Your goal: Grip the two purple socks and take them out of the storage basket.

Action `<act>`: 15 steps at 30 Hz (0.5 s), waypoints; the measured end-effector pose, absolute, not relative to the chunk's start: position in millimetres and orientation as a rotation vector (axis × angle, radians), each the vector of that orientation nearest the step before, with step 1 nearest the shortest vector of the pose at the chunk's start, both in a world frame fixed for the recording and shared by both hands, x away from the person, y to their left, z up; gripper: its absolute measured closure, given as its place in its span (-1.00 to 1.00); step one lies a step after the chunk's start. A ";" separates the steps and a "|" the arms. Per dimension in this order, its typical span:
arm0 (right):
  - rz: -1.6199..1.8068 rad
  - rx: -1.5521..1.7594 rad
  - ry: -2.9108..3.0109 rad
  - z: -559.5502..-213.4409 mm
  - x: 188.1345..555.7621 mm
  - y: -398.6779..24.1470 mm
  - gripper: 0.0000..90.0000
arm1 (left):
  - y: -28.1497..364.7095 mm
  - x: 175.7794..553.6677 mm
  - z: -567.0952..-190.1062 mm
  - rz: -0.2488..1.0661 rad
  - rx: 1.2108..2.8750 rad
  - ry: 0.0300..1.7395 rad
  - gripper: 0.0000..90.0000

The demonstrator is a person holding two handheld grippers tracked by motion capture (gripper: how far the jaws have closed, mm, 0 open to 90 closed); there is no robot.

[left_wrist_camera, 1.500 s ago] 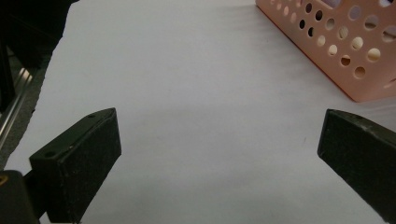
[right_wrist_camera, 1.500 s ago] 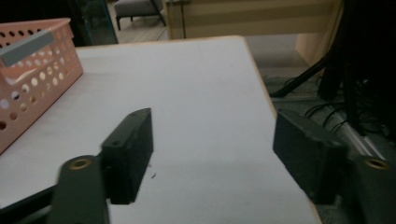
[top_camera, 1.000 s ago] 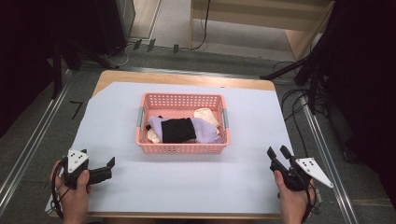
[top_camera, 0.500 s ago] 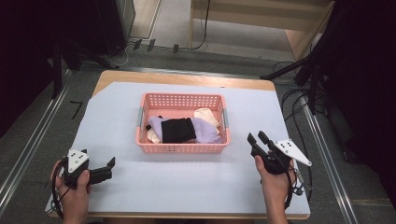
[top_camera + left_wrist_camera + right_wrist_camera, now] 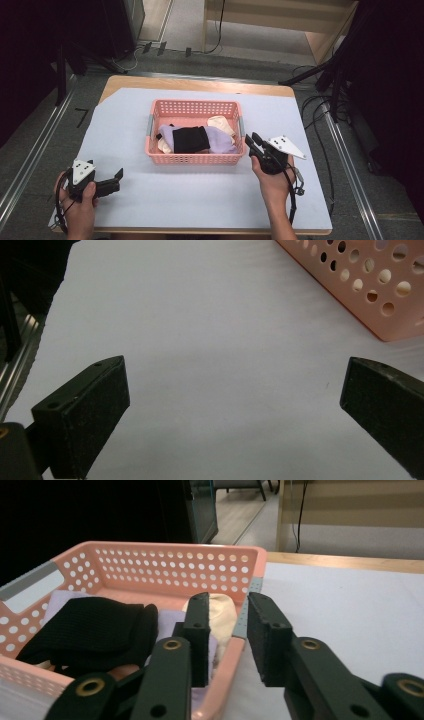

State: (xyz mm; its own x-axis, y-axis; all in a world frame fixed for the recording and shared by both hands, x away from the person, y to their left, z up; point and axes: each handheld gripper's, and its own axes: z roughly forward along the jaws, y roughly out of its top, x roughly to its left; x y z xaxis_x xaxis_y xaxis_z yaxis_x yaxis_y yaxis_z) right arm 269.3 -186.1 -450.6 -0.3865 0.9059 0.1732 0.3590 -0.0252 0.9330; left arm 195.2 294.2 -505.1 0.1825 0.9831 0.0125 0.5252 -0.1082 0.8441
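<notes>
Right gripper [image 5: 256,144], jaws narrowing with nothing between, needed to clear basket [image 5: 194,159] rim before grasping cream cloth [image 5: 220,123].

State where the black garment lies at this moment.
In the high view, the black garment lies mid-basket in the pink basket, atop the lilac cloth, left of the right gripper.

Narrowing right hand-held gripper [image 5: 227,635] straddles pink basket [image 5: 150,562] rim
</notes>
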 end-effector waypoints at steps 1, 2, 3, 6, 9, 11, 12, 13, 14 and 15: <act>1.402 1.327 1.758 -450.8 272.0 -182.7 0.67 | 294.3 195.2 -505.0 0.800 1.739 1.434 -0.99; 1.394 1.332 1.764 -451.4 274.4 -179.2 0.70 | 294.1 195.3 -505.0 0.798 1.738 1.436 -0.99; 1.373 1.339 1.772 -451.8 277.2 -176.6 0.73 | 294.1 195.3 -505.0 0.798 1.738 1.436 -0.99; 1.341 1.354 1.799 -453.1 284.1 -167.9 0.78 | 294.1 195.3 -505.0 0.798 1.739 1.436 -0.99; 1.303 1.343 1.834 -453.0 288.9 -158.3 0.78 | 294.3 195.3 -504.9 0.797 1.744 1.435 -0.99; 1.299 1.339 1.859 -452.7 292.3 -152.7 0.78 | 294.4 195.4 -504.9 0.796 1.744 1.436 -0.99; 1.290 1.340 1.870 -453.0 294.4 -149.5 0.77 | 294.5 195.7 -505.1 0.798 1.743 1.436 -0.99; 1.284 1.348 1.882 -453.2 296.6 -146.7 0.76 | 294.6 195.8 -505.1 0.800 1.745 1.436 -0.99; 1.282 1.356 1.896 -453.3 298.9 -144.1 0.76 | 294.5 195.8 -505.1 0.799 1.743 1.437 -0.99; 1.279 1.361 1.911 -453.3 301.3 -141.7 0.75 | 294.4 195.9 -505.3 0.799 1.741 1.436 -0.99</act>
